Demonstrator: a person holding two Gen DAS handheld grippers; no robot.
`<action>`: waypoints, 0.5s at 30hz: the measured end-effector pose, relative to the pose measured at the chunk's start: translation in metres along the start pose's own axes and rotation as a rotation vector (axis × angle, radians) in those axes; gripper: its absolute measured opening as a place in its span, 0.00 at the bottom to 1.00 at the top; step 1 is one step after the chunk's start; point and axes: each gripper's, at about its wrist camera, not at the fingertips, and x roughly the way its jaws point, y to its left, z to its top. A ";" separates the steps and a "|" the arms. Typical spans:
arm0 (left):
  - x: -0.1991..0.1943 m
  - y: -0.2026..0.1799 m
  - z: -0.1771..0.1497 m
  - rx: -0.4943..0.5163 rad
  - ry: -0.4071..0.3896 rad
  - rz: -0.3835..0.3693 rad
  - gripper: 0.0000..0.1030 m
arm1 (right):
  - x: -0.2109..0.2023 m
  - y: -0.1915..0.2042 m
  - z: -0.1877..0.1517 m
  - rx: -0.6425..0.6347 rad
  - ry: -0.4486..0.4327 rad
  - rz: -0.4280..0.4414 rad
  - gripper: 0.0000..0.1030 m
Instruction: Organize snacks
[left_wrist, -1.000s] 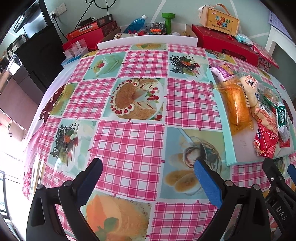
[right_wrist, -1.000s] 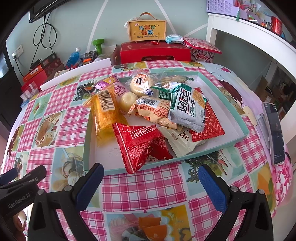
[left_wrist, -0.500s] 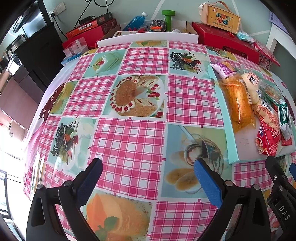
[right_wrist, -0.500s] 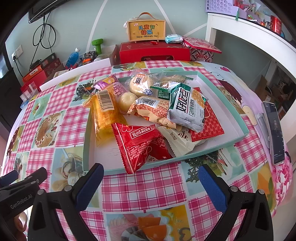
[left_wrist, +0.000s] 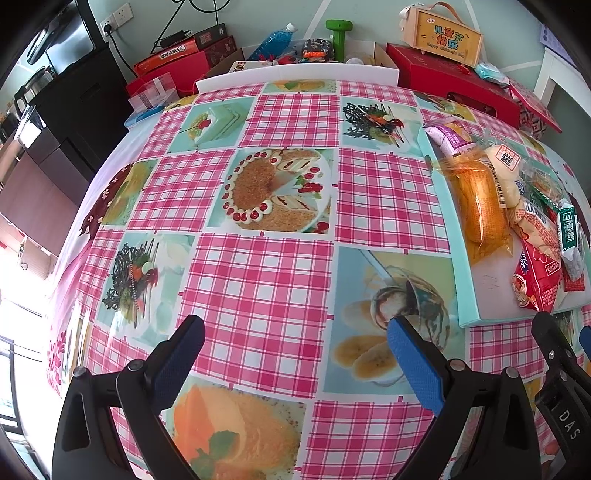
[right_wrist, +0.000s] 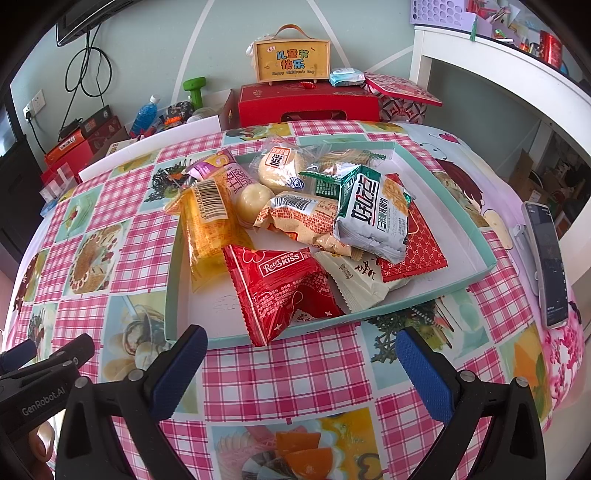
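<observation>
Right tongs (right_wrist: 301, 354): spread wide, nothing between the blue pads, held low over the near checked strip of the desk (right_wrist: 280, 373). Left tongs (left_wrist: 295, 345): likewise wide and empty, held over open cloth to the left of the tray. The left tool's dark body is seen at the lower left edge of the right wrist view.

Just beyond the right tongs, the near rim of the shallow teal tray (right_wrist: 173, 266) is met. A red Rater Kiss packet (right_wrist: 280, 288) is laid across that rim, its tip hanging over onto the cloth. A cream packet (right_wrist: 354, 284) is tucked beside it. The tray's near left corner is seen as bare floor.

Mid-tray, the snacks are piled together: an orange-yellow packet (right_wrist: 207, 221) along the left wall, a green-and-white packet (right_wrist: 373, 218) on top, a red patterned packet (right_wrist: 417, 251) under it, and a round bun (right_wrist: 280, 166) toward the back. A purple packet (right_wrist: 218, 166) is draped over the far left rim.

Left of the tray, a broad stretch of cloth is seen, open to the desk's rounded edge. On the right, a phone (right_wrist: 546, 258) is laid near the desk's edge, apart from the tray.

Beyond the far edge, a red box (right_wrist: 306, 103) with a yellow gift case (right_wrist: 291, 59) on top is noted against the wall.
</observation>
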 end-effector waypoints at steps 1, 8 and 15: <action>0.000 0.000 0.000 0.001 0.000 0.000 0.96 | 0.000 0.000 0.000 0.000 0.000 0.000 1.00; 0.001 0.001 0.000 0.000 0.000 0.000 0.96 | 0.000 0.000 0.000 0.001 -0.001 0.000 1.00; 0.001 0.001 0.000 0.001 0.002 0.002 0.96 | 0.000 0.000 0.000 0.000 -0.001 0.000 1.00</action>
